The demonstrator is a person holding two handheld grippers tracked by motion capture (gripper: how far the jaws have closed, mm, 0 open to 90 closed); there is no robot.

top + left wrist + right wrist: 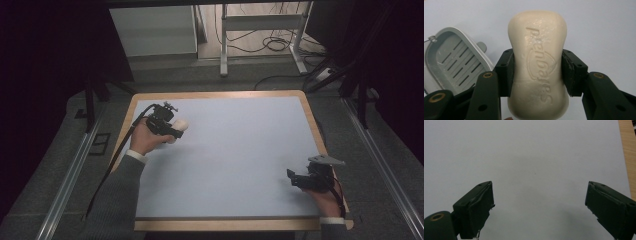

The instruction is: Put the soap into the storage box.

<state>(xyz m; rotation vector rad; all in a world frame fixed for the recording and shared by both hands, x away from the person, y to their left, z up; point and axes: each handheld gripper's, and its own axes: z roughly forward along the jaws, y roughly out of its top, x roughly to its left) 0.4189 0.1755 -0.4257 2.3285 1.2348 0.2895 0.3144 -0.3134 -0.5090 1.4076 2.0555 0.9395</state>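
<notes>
At nine o'clock on the table (240,150), the left gripper (537,72) clamps a bar of soap (538,62) across its narrow waist; a soap dish (454,60) lies beside. Soap looks firm, slick, moderately light. Right gripper (539,205) gapes wide, holding nothing.

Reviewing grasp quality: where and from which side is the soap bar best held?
At its narrowed waist, as the left tool holds it now: jaws across the soap bar on its two long sides, approaching along its length. The pinched middle seats the pads.
</notes>
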